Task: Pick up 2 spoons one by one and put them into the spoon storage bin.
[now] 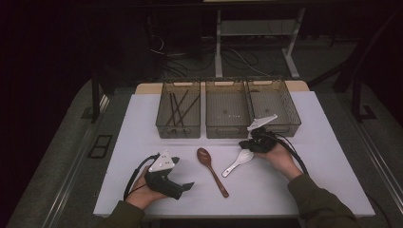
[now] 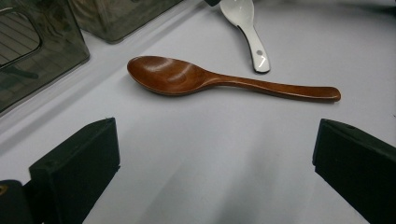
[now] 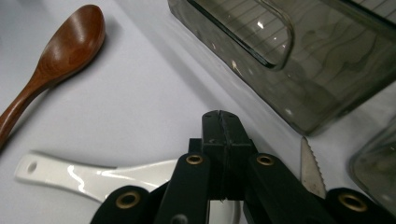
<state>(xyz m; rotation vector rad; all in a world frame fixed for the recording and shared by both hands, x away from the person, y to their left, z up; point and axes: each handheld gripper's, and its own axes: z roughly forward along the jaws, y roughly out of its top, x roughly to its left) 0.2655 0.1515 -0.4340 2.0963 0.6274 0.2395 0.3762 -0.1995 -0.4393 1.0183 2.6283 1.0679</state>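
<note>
A brown wooden spoon [image 1: 211, 170] [image 2: 219, 80] [image 3: 56, 60] lies on the white tabletop [image 1: 138, 142], bowl toward the bins. To its right lies a white ceramic spoon [image 1: 237, 162] [image 2: 247, 28] [image 3: 79, 175]. My right gripper [image 1: 247, 145] [image 3: 222, 128] hangs over the white spoon's bowl end with its jaws pressed flat together. The bowl is hidden under them, and whether they pinch its rim I cannot tell. Left of the wooden spoon, my left gripper [image 1: 183, 174] [image 2: 215, 177] rests near the front edge. It stands open, pointing at that spoon, with bare table between its jaws.
Three smoky clear bins stand in a row at the back: the left bin [image 1: 178, 132] holds several dark sticks, the middle bin [image 1: 227, 133] and the right bin [image 1: 281, 129] look bare. In the right gripper view a pale serrated strip [image 3: 310, 168] shows beside the jaws.
</note>
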